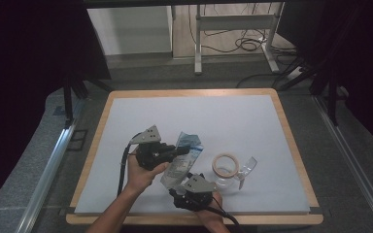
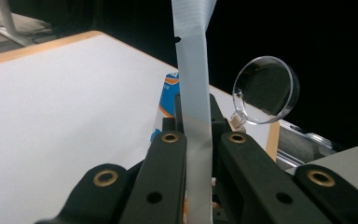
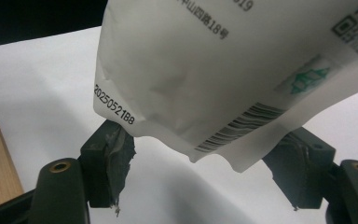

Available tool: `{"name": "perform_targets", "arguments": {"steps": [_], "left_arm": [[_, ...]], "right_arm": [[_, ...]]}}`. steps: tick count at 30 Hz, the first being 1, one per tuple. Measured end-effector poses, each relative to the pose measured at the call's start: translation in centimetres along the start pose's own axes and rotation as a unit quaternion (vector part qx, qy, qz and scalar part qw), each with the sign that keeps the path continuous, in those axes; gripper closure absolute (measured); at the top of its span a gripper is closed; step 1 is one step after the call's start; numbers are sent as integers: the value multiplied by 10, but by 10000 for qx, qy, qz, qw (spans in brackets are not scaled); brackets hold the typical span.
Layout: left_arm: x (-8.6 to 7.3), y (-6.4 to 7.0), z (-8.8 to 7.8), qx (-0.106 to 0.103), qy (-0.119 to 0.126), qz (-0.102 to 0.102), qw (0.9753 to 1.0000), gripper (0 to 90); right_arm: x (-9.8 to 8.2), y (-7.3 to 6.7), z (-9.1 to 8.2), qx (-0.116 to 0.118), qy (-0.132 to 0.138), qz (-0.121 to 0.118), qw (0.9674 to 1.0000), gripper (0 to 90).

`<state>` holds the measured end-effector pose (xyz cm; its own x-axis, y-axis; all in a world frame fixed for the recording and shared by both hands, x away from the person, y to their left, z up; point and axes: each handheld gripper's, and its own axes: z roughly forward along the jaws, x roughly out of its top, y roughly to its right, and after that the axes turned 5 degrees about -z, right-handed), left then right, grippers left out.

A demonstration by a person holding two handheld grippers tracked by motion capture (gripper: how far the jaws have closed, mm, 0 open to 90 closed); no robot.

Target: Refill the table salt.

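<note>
Black left tool [image 1: 175, 151], clamped tight on the sealed top strip of a white pouch [image 1: 180, 162], held up off the counter [image 1: 252, 126]. In the left gripper view, both jaws pressed flat on that pale strip [image 2: 193, 70], running straight up between them. Pouch hanging slantwise, blue-printed top far, bottom near, down toward the right tool [image 1: 197, 177]. Right tool jaws spread wide, one either side of the pouch's lower corner [image 3: 233, 161], pads apart from it; barcode and printed date visible on the white film in the right gripper view. Just right of the pouch, a tan ring of tape [image 1: 225, 164] flat on the pale counter sheet. Beside it, nearer and to the right, a clear plastic dish [image 1: 226, 183], seen also as a round transparent rim [image 2: 266, 89] in the left gripper view.
</note>
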<state>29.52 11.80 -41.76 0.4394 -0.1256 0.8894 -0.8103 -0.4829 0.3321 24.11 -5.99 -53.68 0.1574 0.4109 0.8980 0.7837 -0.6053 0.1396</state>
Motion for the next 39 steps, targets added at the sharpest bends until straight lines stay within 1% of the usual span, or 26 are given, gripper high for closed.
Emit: {"name": "perform_targets", "arguments": {"steps": [3,5,7,10,12,15,18,19,23,24,26,30,32,35,36,37,39], "left_arm": [[1,0,6,-85,-83,-17,9999,900],[2,1,10,-104,-156,22,9998,900],[3,1,15,-169,-199,12,9997,900],[3,4,21,-217,-309,77,9993,900],[4,6,24,-243,-362,129,9990,900],[5,10,26,-259,-378,177,9988,900],[6,13,26,-267,-386,209,9987,900],[6,14,26,-274,-382,217,9987,900],[8,18,24,-271,-332,269,9987,900],[9,19,23,-271,-330,297,9986,900],[10,21,22,-285,-309,302,9987,900],[11,24,21,-309,-281,328,9986,900],[11,24,21,-307,-285,338,9985,900],[10,22,22,-343,-286,268,9986,900],[10,21,23,-341,-299,263,9986,900],[10,21,24,-335,-307,267,9986,900],[10,21,25,-326,-341,272,9985,900]], "right_arm": [[-3,-1,-3,-61,11,82,9999,288],[-5,-1,-5,-87,0,140,9999,289],[-6,-1,-7,-118,19,164,9998,290],[-7,-2,-10,-179,27,169,9997,290],[-7,-3,-13,-204,81,182,9996,305],[-8,-4,-15,-232,108,175,9995,307],[-9,-2,-16,-324,132,82,9994,308],[-9,-2,-16,-328,119,117,9993,308],[-9,0,-16,-366,153,87,9992,303],[-9,0,-15,-393,143,61,9991,302],[-9,0,-14,-538,63,-33,9985,301],[-9,2,-10,-630,-52,24,9980,294],[-9,2,-10,-625,-20,29,9980,299],[-8,1,-11,-668,65,-36,9977,300],[-9,1,-12,-671,113,-23,9977,309],[-9,0,-12,-640,155,16,9978,314],[-9,0,-12,-543,189,8,9983,317]]}}
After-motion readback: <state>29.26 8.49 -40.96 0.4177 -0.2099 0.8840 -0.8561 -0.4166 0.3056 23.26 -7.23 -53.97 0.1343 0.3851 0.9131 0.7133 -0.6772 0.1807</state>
